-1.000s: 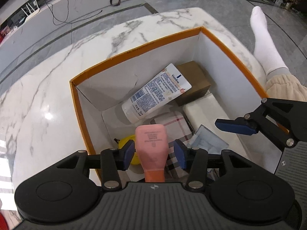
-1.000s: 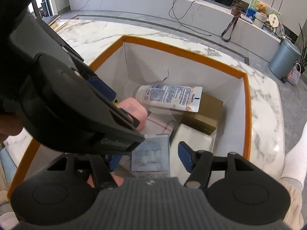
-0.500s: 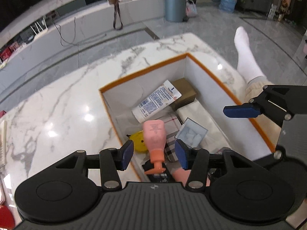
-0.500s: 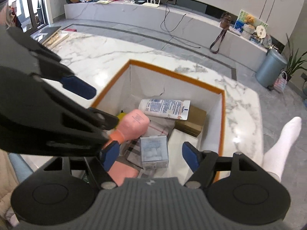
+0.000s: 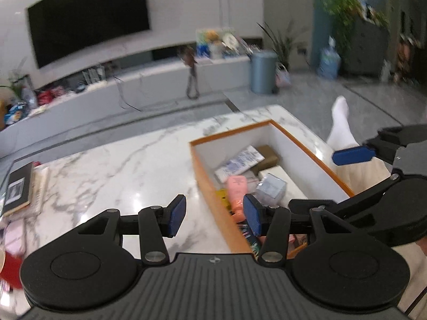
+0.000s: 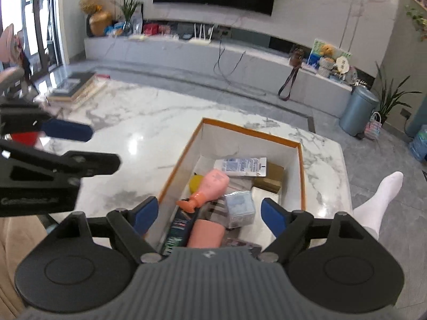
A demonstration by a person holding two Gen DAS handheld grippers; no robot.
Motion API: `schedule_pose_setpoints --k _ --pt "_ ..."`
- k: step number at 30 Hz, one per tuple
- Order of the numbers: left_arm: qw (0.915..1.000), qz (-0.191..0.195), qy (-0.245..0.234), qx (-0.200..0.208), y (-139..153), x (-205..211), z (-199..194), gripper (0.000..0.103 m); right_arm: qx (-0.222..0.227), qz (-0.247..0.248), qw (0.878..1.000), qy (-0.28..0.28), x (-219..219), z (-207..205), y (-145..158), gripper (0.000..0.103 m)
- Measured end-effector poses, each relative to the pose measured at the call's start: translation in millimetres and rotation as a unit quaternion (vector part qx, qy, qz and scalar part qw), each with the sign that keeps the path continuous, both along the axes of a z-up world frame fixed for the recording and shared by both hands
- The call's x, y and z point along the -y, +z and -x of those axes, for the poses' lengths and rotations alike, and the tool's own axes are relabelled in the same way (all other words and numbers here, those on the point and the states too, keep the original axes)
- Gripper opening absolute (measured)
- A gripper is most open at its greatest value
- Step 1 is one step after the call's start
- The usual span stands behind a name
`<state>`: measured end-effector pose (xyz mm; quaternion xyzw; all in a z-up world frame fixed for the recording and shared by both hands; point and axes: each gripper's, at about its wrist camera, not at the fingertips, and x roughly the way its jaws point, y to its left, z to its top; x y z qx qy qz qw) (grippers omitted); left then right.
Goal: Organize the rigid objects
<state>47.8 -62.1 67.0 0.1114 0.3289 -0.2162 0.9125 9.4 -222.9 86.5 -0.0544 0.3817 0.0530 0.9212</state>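
Observation:
An orange-rimmed white box [image 6: 300,160] [image 5: 198,165] stands on the marble table. Inside lie a pink pump bottle [image 6: 210,185] [image 5: 236,189], a white tube [image 6: 240,164] [image 5: 238,162], a clear plastic box [image 6: 240,209] [image 5: 271,186], a brown carton [image 6: 271,177], a yellow object [image 6: 195,182] and a pink cylinder [image 6: 205,236]. My left gripper [image 5: 213,216] is open and empty, above the box's near left rim. My right gripper [image 6: 205,214] is open and empty, high above the box's near end.
The marble table [image 5: 120,170] stretches left of the box. Books [image 5: 18,189] [image 6: 74,88] lie at its far left edge, with pink and red items [image 5: 13,240] near them. A person's white-socked foot [image 6: 384,194] is to the right of the table.
Both grippers have lifted up and back from the box, empty. The left one has swung left over the rim. The pink bottle now lies in the box.

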Motion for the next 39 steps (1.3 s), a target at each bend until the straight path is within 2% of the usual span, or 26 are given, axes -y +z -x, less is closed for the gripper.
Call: schedule_pose_setpoints --k 3,7,9,12,14,16,20,26,33,39 --pt "0.9984 0.039 0.032 0.024 -12.6 -19.0 24.3 0.059 0.021 -0.026 0.999 -0.007 -6.5 17.9 -5.7 0.085" --pt "0.9952 0.029 0.075 0.056 -34.1 -38.6 48.0 0.059 0.047 -0.036 0.997 -0.043 -12.5 39.9 -19.9 0.085" --pt "0.9931 0.036 0.099 0.053 -43.9 -46.2 55.2 0.06 0.059 -0.034 0.996 -0.06 -16.6 50.7 -27.6 0.085" --pt "0.9892 0.052 0.13 0.043 -57.8 -52.4 64.5 0.068 0.075 -0.043 0.992 -0.089 -17.9 65.8 -36.3 0.086" --pt "0.9896 0.05 0.128 0.042 -62.0 -54.3 71.8 0.073 0.087 -0.04 0.99 -0.108 -20.6 75.0 -43.8 0.088" --pt "0.9892 0.039 0.131 0.053 -67.4 -53.6 74.7 0.083 0.1 -0.021 0.988 -0.112 -27.7 81.4 -53.6 0.089" --pt "0.9879 0.039 0.142 0.048 -76.9 -52.6 69.6 0.084 0.111 0.01 0.988 -0.109 -38.9 83.2 -75.7 0.089" --pt "0.9886 0.02 0.148 0.016 -96.0 -52.9 61.3 0.087 0.094 -0.023 0.989 -0.112 -32.6 71.4 -93.3 0.09" --pt "0.9876 0.004 0.157 -0.001 -108.4 -56.0 51.4 0.088 0.106 -0.006 0.99 -0.098 -41.9 61.3 -100.1 0.09" --pt "0.9873 0.003 0.158 -0.02 -114.4 -59.6 47.3 0.088 0.09 -0.01 0.991 -0.096 -43.2 55.0 -107.5 0.09"
